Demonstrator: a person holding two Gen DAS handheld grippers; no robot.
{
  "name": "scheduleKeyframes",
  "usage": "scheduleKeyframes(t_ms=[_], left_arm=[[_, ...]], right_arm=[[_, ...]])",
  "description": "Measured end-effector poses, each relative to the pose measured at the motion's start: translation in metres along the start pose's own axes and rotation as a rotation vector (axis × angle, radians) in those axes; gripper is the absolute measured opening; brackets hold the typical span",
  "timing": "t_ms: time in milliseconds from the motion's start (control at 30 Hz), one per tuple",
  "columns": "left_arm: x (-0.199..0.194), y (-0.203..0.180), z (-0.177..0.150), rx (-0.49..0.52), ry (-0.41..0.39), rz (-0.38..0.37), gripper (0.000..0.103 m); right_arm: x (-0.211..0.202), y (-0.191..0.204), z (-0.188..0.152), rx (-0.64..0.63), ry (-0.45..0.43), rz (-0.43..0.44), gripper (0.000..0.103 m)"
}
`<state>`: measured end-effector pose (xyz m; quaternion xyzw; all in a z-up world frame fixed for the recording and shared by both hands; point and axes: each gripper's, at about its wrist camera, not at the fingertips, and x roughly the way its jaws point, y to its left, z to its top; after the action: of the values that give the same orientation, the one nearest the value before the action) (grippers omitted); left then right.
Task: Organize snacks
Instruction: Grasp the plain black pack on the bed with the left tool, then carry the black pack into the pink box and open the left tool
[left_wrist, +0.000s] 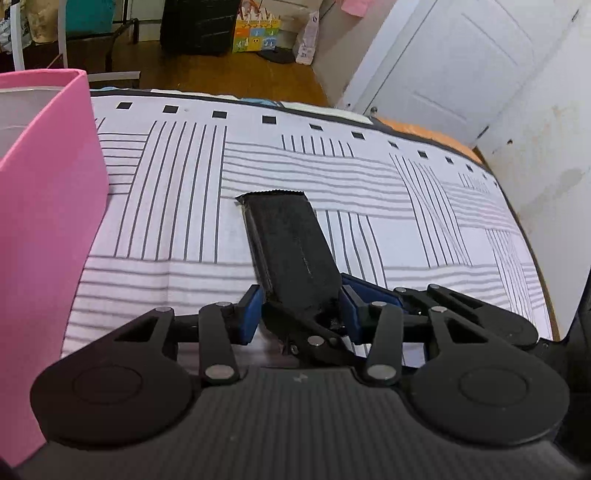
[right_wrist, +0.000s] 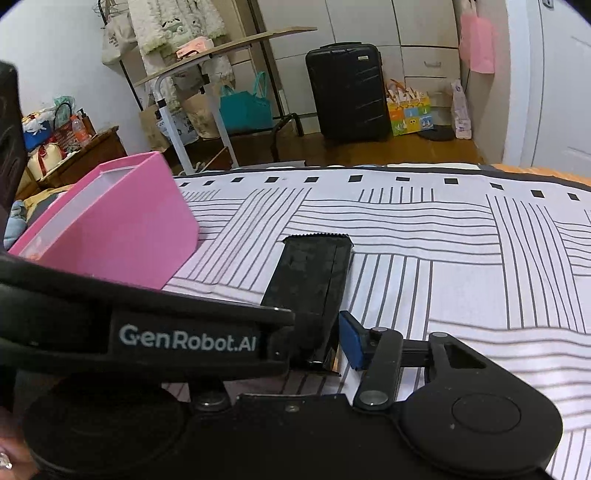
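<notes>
A black snack packet (left_wrist: 288, 243) with a serrated far end lies over the striped bedsheet (left_wrist: 332, 173). My left gripper (left_wrist: 301, 310) has its blue pads against the packet's near end and is shut on it. In the right wrist view the same packet (right_wrist: 314, 273) shows, with the left gripper's black body (right_wrist: 147, 332) crossing in front from the left. My right gripper's right blue pad (right_wrist: 352, 339) stands just right of the packet's near end; its left finger is hidden. A pink box (left_wrist: 44, 229), open on top, stands left of the packet; it also shows in the right wrist view (right_wrist: 122, 229).
The bed's far edge (right_wrist: 332, 168) drops to a wooden floor. Beyond stand a black suitcase (right_wrist: 347, 92), a tilting side table (right_wrist: 221, 48), bags and a white door (left_wrist: 443, 62). A wall (left_wrist: 546, 147) runs along the bed's right side.
</notes>
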<state>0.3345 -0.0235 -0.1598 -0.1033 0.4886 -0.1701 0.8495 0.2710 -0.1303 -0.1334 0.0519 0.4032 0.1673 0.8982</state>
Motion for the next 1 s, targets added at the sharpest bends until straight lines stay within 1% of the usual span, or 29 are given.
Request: scheduleKeyframes(t_ms=[233,367,433,533,567,633,700,800,1000], left_arm=[[-0.034,-0.011,-0.017,0.024,0.042,0.019,0.043],[-0.056,-0.016,-0.029,0.029,0.062,0.006,0.043],[-0.069,-0.020,-0.035,0.036,0.071,0.011,0.043],[-0.089,-0.023,-0.044,0.015,0.080,0.015,0.043],[-0.097,-0.024,-0.047,0.007,0.084,0.013,0.044],[-0.111,-0.027,-0.053,0.005,0.096,-0.006,0.045],[-0.132,-0.033,-0.060,0.020,0.080,-0.027,0.047],[-0.161,-0.037,-0.068,0.030,0.045,-0.037,0.047],[-0.199,-0.038,-0.074,0.029,-0.015,-0.049,0.047]], right_arm=[[-0.032,0.018,-0.012,0.023,0.010,0.014,0.057],[-0.054,0.030,-0.019,0.025,0.029,0.021,0.057],[-0.065,0.037,-0.021,0.022,0.034,0.032,0.057],[-0.082,0.049,-0.022,0.008,0.051,0.042,0.057],[-0.088,0.054,-0.023,-0.002,0.060,0.038,0.057],[-0.106,0.068,-0.022,-0.028,0.069,0.000,0.057],[-0.125,0.078,-0.023,-0.072,0.048,-0.008,0.057],[-0.147,0.091,-0.022,-0.110,0.032,-0.005,0.057],[-0.173,0.107,-0.017,-0.152,-0.011,-0.004,0.057]])
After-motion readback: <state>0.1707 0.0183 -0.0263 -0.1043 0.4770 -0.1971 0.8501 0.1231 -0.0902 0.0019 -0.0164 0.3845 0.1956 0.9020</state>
